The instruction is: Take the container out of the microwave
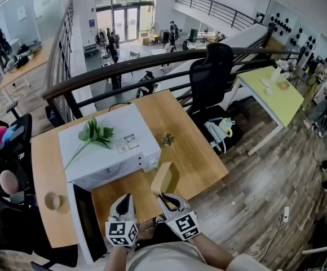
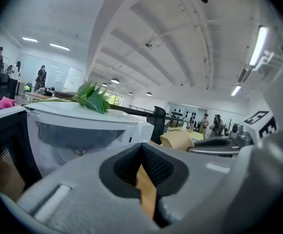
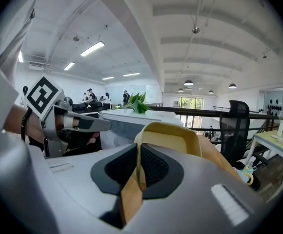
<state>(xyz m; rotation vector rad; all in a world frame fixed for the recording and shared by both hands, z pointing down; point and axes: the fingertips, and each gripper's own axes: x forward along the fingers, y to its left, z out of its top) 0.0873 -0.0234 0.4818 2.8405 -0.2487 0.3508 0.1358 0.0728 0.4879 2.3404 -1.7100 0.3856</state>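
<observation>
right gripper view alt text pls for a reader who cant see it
The right gripper is shut on the wall of a tan container, held in front of a white microwave with green leaves on top. The left gripper shows at the left, a black office chair at the right.

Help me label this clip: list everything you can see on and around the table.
microwave: one, white, on the table, door open
leafy sprig: one, green, on top of the microwave
container: one, tan, in front of the microwave
small plant: one, greenish, right of the microwave
table: one, wooden
office chair: one, black, behind the table
left gripper: one, grey, jaws together, empty
right gripper: one, grey, clamped on the container's wall
</observation>
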